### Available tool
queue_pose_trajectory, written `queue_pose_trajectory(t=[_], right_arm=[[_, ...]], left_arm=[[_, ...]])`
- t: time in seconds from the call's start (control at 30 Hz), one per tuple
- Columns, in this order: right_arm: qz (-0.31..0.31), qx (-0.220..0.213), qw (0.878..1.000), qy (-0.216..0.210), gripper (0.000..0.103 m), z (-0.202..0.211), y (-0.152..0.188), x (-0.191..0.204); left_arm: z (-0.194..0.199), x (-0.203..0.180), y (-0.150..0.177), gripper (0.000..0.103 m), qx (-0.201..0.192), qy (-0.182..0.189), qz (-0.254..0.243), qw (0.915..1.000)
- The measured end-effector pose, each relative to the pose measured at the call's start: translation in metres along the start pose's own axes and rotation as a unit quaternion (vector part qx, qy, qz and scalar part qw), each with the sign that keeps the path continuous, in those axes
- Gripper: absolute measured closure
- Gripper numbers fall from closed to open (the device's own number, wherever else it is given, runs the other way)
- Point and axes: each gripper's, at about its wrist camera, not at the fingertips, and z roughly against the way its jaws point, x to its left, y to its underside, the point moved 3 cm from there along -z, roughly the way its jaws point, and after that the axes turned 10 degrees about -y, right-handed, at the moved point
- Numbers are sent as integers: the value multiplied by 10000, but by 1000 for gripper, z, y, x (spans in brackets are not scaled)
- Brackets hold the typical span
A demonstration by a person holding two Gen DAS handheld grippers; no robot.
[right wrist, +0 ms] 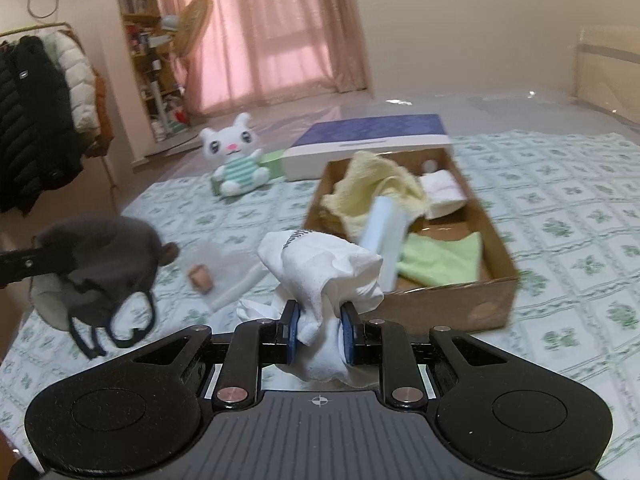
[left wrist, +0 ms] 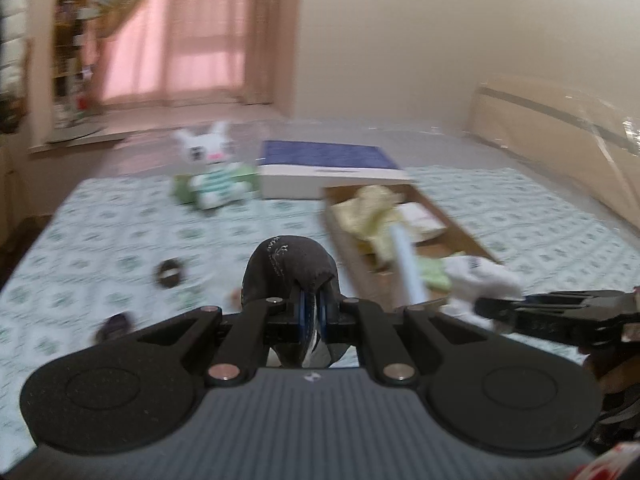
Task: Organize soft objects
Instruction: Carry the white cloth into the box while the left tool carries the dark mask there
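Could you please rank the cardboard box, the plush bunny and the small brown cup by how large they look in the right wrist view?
1. cardboard box, clearly the largest.
2. plush bunny, which sits farther away, so its real size may be understated.
3. small brown cup, the smallest, despite lying nearer the camera.

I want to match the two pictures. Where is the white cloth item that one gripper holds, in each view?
Left wrist view: the white cloth item is at the right, lower middle, pinched by the right gripper that enters from the right edge.
Right wrist view: the white cloth item is at centre, lower middle, clamped in the right gripper.
Shared landmark: the cardboard box directly behind it in both views.
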Motion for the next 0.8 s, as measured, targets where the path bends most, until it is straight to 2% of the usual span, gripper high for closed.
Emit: queue_pose_trajectory(t=[0.13, 0.33, 0.43, 0.57, 0.8], right_arm=[[11, -60, 9998, 190, 81, 5, -11, -23], [194, -61, 9987, 474, 81, -3, -30, -53], [201, -56, 9983, 538, 81, -11, -38, -69], [167, -23, 9981, 592, 81, -24, -49, -88], [182, 147, 9975, 670, 81, -51, -55, -110]], left_arm=[[-26, -43, -19, 95, -86, 431, 53, 9990], [-70, -89, -46, 95, -163, 709, 302, 9969], [-96, -108, -55, 96, -38, 849, 530, 9950], [-132, -123, -61, 96, 81, 841, 802, 9932], [-192, -130, -52, 96, 424, 564, 1083, 9916]])
